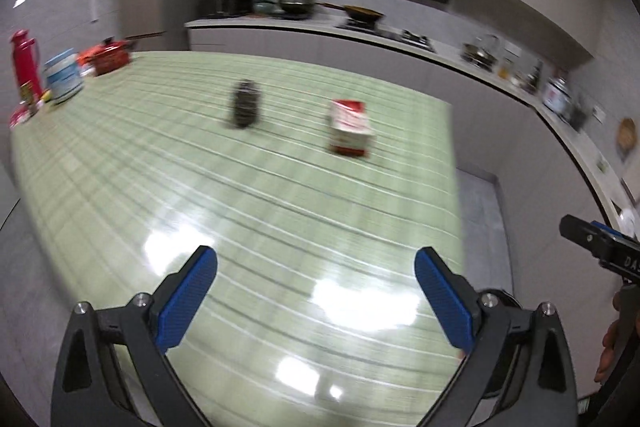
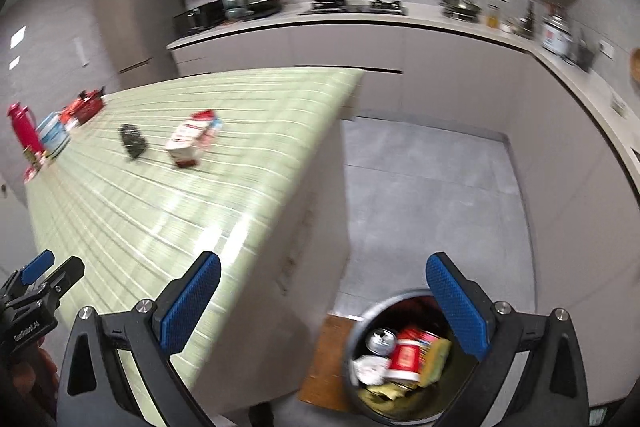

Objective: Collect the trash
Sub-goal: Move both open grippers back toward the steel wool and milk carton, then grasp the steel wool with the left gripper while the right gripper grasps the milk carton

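Note:
A red and white carton [image 1: 349, 126] lies on the green striped table [image 1: 200, 187], with a dark crumpled object [image 1: 245, 103] to its left. Both show in the right wrist view, the carton [image 2: 191, 137] and the dark object [image 2: 132, 140]. My left gripper [image 1: 316, 267] is open and empty above the table's near part. My right gripper [image 2: 323, 273] is open and empty above the floor beside the table's corner, over a round trash bin [image 2: 360, 327] holding a red cup [image 2: 406, 357], a can and other rubbish.
A red thermos [image 1: 25, 67], a white and blue tub [image 1: 62, 75] and a red pot [image 1: 110, 57] stand at the table's far left. A kitchen counter [image 2: 360, 17] with pots and a stove runs along the back and right walls. Grey floor [image 2: 432, 187] lies right of the table.

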`<state>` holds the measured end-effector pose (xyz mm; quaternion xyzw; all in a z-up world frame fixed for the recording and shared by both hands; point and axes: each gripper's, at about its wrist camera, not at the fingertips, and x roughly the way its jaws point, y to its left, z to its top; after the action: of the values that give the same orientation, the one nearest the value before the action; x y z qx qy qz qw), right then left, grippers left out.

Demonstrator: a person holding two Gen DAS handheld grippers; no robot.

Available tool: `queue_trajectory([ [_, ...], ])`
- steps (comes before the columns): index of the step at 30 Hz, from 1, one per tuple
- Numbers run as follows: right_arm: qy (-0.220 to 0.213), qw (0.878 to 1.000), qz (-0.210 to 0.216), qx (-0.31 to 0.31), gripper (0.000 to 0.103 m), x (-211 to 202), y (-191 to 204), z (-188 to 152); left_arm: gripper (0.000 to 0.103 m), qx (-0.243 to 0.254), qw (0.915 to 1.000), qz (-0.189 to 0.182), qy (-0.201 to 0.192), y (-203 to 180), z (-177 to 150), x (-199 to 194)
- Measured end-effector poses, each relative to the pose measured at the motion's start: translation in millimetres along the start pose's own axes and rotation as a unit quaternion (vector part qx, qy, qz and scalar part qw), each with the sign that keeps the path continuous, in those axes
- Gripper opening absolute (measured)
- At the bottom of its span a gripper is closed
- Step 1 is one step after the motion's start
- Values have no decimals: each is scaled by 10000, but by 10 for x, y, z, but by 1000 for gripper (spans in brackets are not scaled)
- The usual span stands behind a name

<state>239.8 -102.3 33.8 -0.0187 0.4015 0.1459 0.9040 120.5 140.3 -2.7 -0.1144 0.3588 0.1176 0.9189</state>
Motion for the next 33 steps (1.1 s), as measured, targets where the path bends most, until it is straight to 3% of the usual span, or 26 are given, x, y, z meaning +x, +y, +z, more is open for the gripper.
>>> queue_trajectory([
  [8, 90, 9989, 307, -344, 103, 394, 811, 259, 100, -99, 9998, 168, -27, 535, 258, 222],
  [18, 277, 9980, 416, -381, 103, 990, 1407, 591, 100, 66, 9999, 37, 143, 857, 601, 756],
  [29, 744, 9961, 384, -293, 82, 1882, 1742, 858, 97, 312, 9984, -310, 355, 902, 1106, 1595],
  [33, 820, 9958, 331, -236, 80, 2152, 1798, 985, 95, 382, 9970, -457, 500, 921, 1238, 1873],
])
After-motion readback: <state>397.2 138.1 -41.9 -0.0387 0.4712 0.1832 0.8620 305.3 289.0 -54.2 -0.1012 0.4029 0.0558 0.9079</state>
